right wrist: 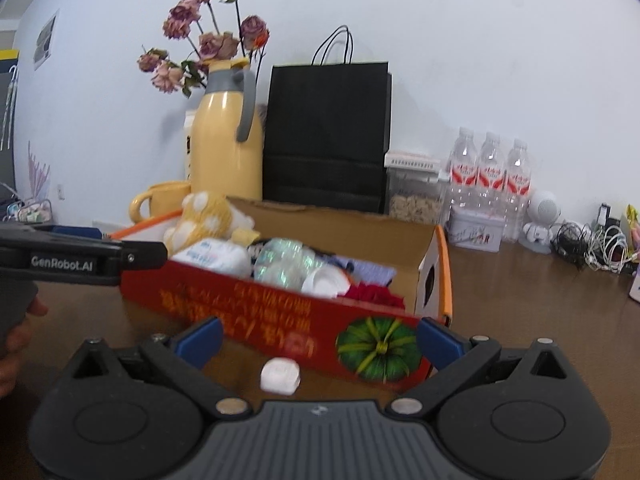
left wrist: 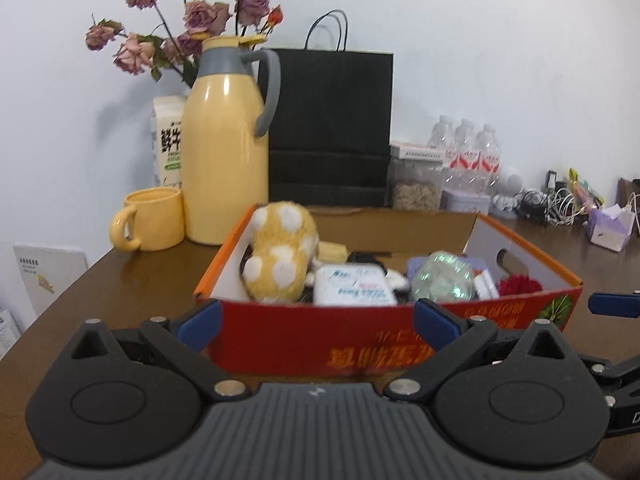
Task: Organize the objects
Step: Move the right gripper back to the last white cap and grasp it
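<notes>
A red cardboard box (left wrist: 320, 344) with an orange rim stands on the brown table. It holds a yellow spotted plush toy (left wrist: 280, 252), a white tissue pack (left wrist: 354, 290), a shiny greenish bundle (left wrist: 442, 280) and a red flower (left wrist: 518, 284). My left gripper (left wrist: 316, 324) is open just in front of the box's near wall, holding nothing. In the right wrist view the box (right wrist: 248, 304) is seen at an angle. A small white object (right wrist: 280, 375) lies on the table before it, between the fingers of my open right gripper (right wrist: 319, 340).
Behind the box stand a yellow thermos jug (left wrist: 226, 140), a yellow mug (left wrist: 152, 220), a milk carton (left wrist: 168, 140), dried roses (left wrist: 200, 16) and a black paper bag (left wrist: 332, 128). Water bottles (right wrist: 490, 184), a tin (right wrist: 474, 230) and tangled cables (right wrist: 592, 244) sit at the back right. A hand (right wrist: 16, 336) holds the left gripper's body (right wrist: 80, 258).
</notes>
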Motion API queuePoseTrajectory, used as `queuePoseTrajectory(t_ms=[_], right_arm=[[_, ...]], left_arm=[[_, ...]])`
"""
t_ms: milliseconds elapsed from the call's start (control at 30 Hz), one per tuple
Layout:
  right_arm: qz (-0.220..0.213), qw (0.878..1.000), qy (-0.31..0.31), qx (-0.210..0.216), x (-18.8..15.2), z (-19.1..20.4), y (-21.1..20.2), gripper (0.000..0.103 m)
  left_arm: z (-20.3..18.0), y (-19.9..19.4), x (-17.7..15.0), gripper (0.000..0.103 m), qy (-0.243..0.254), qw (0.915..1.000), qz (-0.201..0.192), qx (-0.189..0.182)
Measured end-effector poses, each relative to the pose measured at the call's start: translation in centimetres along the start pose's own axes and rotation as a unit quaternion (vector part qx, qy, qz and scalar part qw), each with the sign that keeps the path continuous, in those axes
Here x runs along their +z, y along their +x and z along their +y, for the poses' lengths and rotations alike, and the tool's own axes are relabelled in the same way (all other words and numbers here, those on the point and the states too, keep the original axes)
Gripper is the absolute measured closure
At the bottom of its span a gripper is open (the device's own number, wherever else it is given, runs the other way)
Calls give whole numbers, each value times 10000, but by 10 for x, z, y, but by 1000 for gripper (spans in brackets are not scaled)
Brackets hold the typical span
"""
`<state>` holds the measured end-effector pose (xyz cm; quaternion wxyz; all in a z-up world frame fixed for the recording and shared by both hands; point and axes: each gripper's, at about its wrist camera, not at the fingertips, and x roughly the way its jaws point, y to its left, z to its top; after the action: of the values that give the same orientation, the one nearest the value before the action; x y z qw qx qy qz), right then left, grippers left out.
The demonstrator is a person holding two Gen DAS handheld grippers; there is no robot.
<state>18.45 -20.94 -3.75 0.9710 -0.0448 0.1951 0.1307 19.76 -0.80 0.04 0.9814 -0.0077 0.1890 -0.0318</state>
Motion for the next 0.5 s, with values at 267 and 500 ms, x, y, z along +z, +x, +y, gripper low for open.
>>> queuePoseTrajectory(t_ms=[267,500], right_arm=[[398,9992,-68,34,-12,11,2,0],[796,9967,149,31,-14,13,17,4]], left_arm=[[13,-5,-10,0,-98,9995,237,172],[18,-2,-11,0,-195,9988,393,232]])
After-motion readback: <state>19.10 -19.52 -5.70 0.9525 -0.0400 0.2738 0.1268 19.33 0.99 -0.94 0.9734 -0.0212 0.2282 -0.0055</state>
